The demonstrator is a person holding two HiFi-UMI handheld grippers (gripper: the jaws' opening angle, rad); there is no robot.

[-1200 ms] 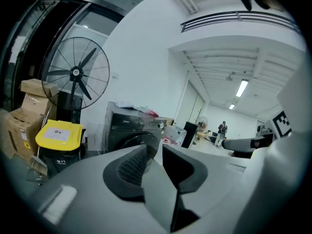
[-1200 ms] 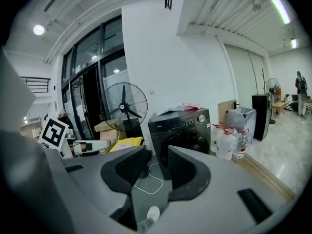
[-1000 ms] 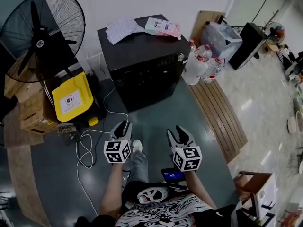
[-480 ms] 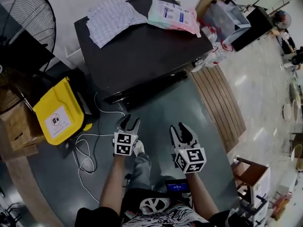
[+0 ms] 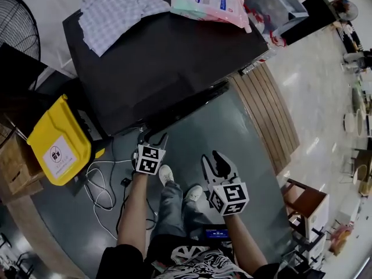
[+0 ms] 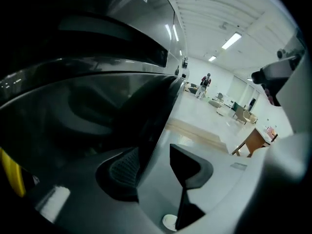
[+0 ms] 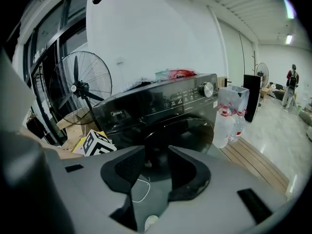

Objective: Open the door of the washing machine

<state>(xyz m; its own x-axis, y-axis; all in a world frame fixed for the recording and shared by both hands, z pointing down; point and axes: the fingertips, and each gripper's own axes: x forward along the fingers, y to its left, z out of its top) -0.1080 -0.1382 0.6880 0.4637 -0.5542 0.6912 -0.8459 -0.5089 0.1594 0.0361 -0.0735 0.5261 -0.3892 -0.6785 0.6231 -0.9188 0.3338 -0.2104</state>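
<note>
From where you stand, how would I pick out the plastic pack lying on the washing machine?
Find the big black washing machine by the white wall. Two things lie on its top: a checked cloth on the head view's left and the pack on the right. Only the pack is glossy plastic, pink and mint green.

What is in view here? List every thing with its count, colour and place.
washing machine: one, black, centre
cloth: one, checked, on its top
packet: one, pink-green, on its top
bin: one, yellow, left of machine
fan: one, black, far left
cable: one, white, floor
bottles: several, clear, right of machine
left gripper: one, grey, by the door; jaws just opening, nothing gripped
right gripper: one, grey, farther back; jaws just closing slightly, empty
</note>
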